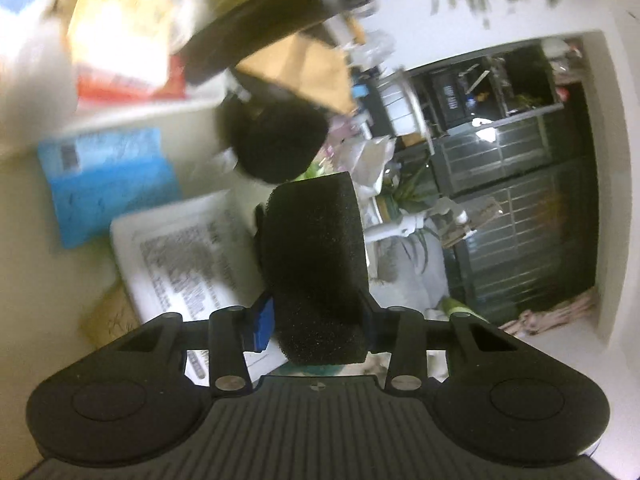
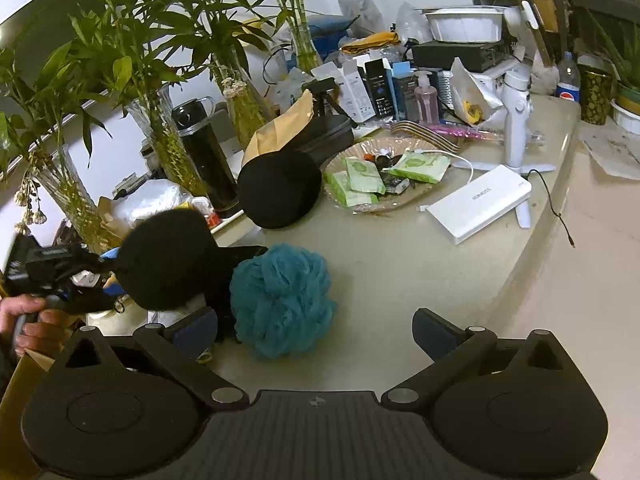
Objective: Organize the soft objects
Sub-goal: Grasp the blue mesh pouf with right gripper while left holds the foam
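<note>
The left gripper (image 1: 316,320) is clamped on a black foam disc (image 1: 316,264) raised above the counter (image 2: 400,272), so the pickup looks done and placing comes next, perhaps beside the second disc (image 2: 280,188), while the right gripper (image 2: 316,332) hangs apart by the teal loofah (image 2: 280,300)

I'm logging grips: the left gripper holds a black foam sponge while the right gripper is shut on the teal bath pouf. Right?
Not quite. The right gripper is open; the teal bath pouf lies loose between its fingers, as the right wrist view shows. The left gripper does hold the black foam sponge.
</note>
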